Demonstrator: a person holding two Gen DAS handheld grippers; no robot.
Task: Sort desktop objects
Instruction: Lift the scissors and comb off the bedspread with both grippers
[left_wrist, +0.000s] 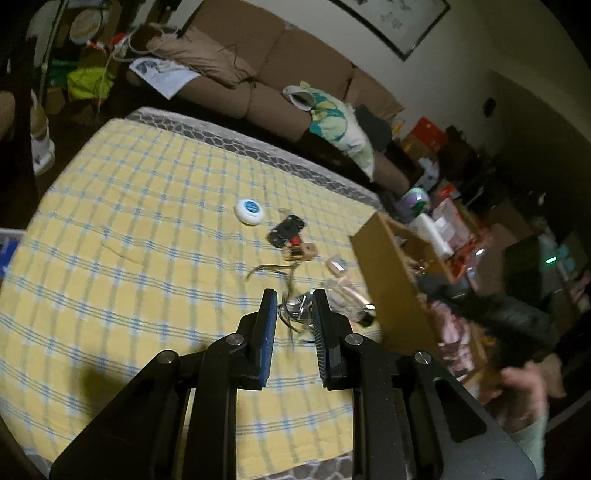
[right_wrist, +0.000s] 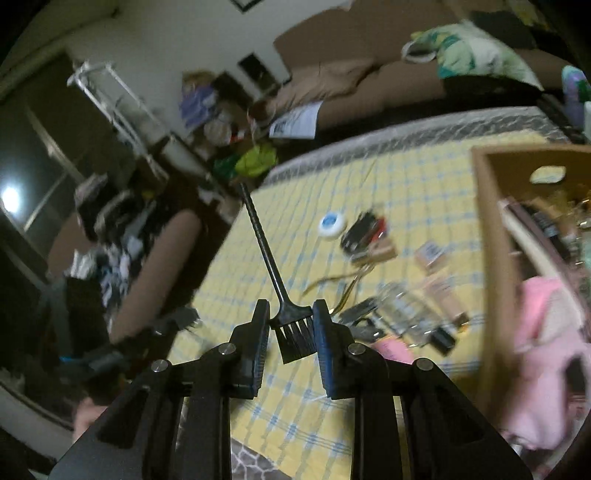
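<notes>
Black brush clenched between right jaws, left jaws nearly closed over glasses

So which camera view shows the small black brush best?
The right wrist view: the black brush sits centered between the right tool's pads, handle pointing away. The left wrist view does not show it.

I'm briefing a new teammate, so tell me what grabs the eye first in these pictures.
The small black brush with a long thin handle, clamped at its head in the right gripper above the yellow checked tablecloth. Next, the open brown cardboard box at the table's right, a pink cloth inside. The left gripper pinches a tangled cord.
</notes>
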